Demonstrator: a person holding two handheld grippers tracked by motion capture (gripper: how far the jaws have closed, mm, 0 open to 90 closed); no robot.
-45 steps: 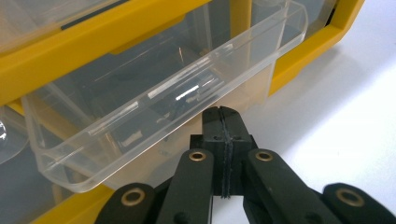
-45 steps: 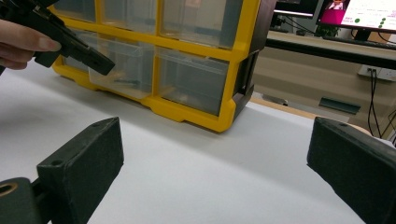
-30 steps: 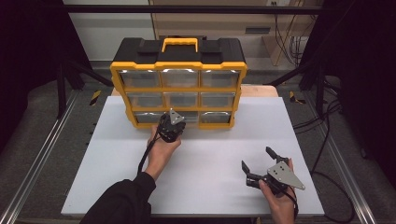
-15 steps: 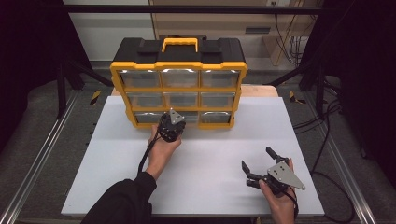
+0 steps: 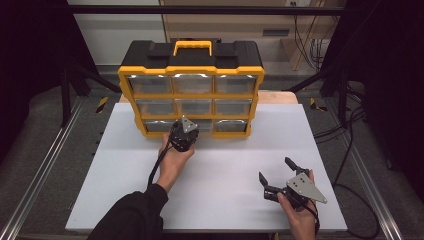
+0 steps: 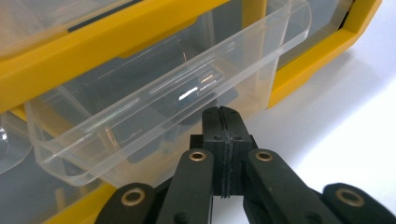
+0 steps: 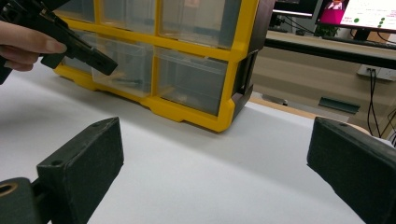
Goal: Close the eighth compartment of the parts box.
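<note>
From the high view, I see a yellow and black drawer organizer (image 5: 191, 90) standing at the far edge of a white table (image 5: 220, 175), with nine clear drawers in three rows and a yellow carry handle (image 5: 192, 47) on top. My left gripper (image 5: 183, 134) is at the bottom row, up against the middle drawer, held by a hand in a black sleeve (image 5: 131, 215). My right gripper (image 5: 278, 176) rests well apart from the organizer, near the table's right front, jaws spread wide.

In the left gripper view, the two black jaws are pressed flat together with nothing visible between them. Their tip sits just below the front lip of a clear plastic drawer (image 6: 173, 98), which stands pulled partway out of the yellow frame. I cannot tell whether the jaws touch it.

In the right gripper view, the two jaw pads (image 7: 81, 163) stand far apart, gripping nothing, above bare table. Beyond them is the organizer's lower right corner, and the left gripper (image 7: 100, 63) at that protruding drawer.
</note>
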